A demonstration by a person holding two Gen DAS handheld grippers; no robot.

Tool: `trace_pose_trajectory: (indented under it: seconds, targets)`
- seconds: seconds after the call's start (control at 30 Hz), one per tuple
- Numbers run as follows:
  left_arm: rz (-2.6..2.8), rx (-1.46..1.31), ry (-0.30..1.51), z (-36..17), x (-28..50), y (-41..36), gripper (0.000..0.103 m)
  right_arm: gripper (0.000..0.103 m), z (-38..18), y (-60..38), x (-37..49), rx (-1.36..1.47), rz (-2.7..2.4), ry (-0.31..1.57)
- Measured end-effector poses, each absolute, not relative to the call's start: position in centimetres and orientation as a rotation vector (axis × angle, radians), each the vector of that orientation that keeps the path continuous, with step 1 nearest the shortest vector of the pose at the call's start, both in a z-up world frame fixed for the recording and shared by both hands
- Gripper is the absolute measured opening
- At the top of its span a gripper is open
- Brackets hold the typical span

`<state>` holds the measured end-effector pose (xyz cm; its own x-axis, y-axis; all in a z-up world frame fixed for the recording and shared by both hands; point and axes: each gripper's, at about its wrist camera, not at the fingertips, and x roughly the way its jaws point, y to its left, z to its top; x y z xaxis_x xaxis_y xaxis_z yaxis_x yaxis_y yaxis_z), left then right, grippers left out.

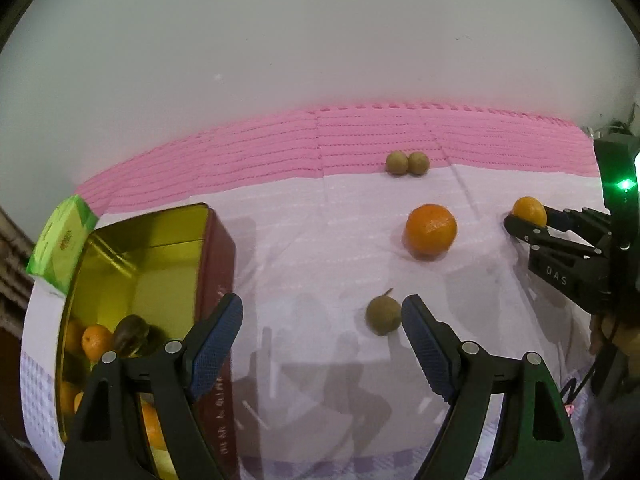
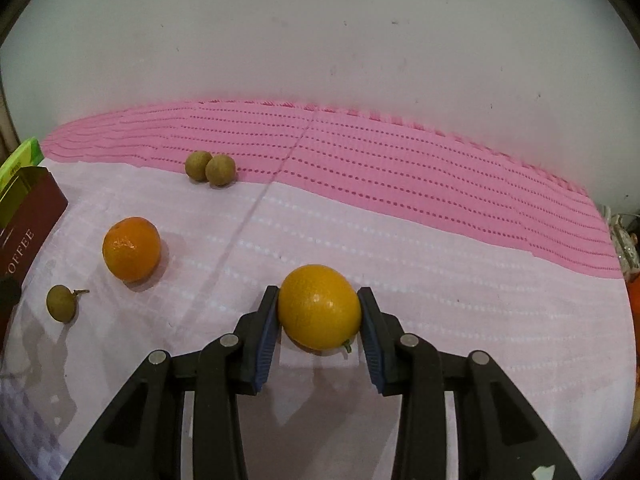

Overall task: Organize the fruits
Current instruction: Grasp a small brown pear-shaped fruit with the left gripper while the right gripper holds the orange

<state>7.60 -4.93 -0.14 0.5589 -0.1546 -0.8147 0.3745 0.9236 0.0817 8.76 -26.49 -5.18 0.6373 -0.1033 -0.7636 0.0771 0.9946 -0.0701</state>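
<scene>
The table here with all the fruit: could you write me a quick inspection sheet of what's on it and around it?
Surface: pale cloth over pink mat.
Job's things: tin holding fruit; loose orange; stemmed brown fruit; two brown fruits touching.
Clutter: green box behind the tin.
Grippers: left gripper open, empty; right gripper shut on yellow-orange fruit.
Cables: dark cable below the right gripper.
Surroundings: plain white wall.

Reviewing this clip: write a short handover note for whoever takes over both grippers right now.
Right gripper: shut on a yellow-orange citrus, not yet at the tin.
Left gripper: open, empty, beside the stemmed brown fruit.
Done: several oranges and a dark fruit already in the open tin.
Left: tin the held citrus, then the loose orange, the stemmed fruit and the brown pair by the pink mat.
</scene>
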Motion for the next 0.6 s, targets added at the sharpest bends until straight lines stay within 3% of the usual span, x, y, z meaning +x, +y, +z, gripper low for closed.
trace_pose_trajectory:
  seconds: [0.2, 0.33, 0.6]
  targets:
    - [-0.356, 0.269, 0.962, -1.5, 7.8, -5.7, 0.077, 0.036, -5.6, -27.7, 8.6, 0.019, -0.079, 0.876]
    - [-0.378, 0.283, 0.988, -2.2, 8.4, -6.9, 0.063, 0.036, -5.4, -27.7, 8.8, 0.016, -0.08, 0.876]
    - [-0.394, 0.259, 1.021, -3.3, 9.3, -8.1, 0.05, 0.036, -5.3, -27.5, 8.8, 0.016, -0.081, 0.876]
